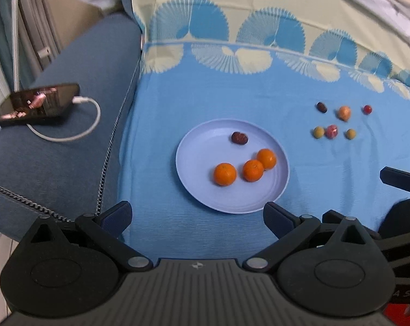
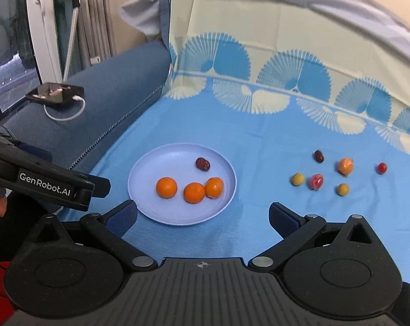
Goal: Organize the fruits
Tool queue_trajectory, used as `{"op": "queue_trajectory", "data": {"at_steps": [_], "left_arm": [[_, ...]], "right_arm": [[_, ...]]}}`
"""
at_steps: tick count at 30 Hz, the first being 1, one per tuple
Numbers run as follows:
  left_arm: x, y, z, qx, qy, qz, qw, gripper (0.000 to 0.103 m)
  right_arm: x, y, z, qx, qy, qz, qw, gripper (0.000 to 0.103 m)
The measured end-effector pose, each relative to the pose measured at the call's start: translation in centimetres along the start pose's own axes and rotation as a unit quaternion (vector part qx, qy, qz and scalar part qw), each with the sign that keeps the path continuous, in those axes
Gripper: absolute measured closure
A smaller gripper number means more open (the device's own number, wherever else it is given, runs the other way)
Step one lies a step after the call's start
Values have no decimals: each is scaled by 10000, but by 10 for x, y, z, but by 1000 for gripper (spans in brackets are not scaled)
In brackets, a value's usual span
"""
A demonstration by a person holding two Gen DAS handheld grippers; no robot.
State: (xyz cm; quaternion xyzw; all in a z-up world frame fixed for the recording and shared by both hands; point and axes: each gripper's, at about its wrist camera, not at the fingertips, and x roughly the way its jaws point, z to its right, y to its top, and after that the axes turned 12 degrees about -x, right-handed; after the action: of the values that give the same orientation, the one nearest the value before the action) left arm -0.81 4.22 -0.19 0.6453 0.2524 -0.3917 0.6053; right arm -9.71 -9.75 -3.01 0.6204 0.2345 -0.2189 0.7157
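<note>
A pale blue plate [image 1: 194,146] [image 2: 148,168] lies on the blue cloth and holds three oranges [image 1: 225,174] [image 2: 166,187] and a dark red date [image 1: 239,137] [image 2: 202,163]. To its right several small fruits lie on the cloth: a dark date [image 1: 321,107] [image 2: 318,156], a wrapped orange fruit [image 1: 344,113] [image 2: 344,166], a red one [image 1: 367,109] [image 2: 381,168], two yellow-green ones [image 1: 318,132] [image 2: 297,179] and a pink wrapped one [image 1: 331,131] [image 2: 316,181]. My left gripper [image 1: 196,216] hangs open and empty above the plate's near rim. My right gripper [image 2: 202,218] is open and empty too, near the plate's near right side.
A phone [image 1: 36,104] [image 2: 55,92] with a white charging cable lies on the blue sofa arm [image 1: 77,135] at the left. The cloth rises up the backrest behind the fruits. The left gripper's body [image 2: 42,176] shows at the left of the right wrist view, with a hand behind it.
</note>
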Motion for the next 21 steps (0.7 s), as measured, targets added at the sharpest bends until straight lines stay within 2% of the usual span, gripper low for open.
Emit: {"op": "queue_trajectory", "data": {"at_steps": [8,21], "left_arm": [[-32,-11,8,147,-30,309,9994,0],[-53,-20,1,9,-95,489,9988,0]], "right_arm": [[-34,-5,-2,3,-176,372,9992,1],[-51,-5,-13,-142,-255,554,9980,1]]}}
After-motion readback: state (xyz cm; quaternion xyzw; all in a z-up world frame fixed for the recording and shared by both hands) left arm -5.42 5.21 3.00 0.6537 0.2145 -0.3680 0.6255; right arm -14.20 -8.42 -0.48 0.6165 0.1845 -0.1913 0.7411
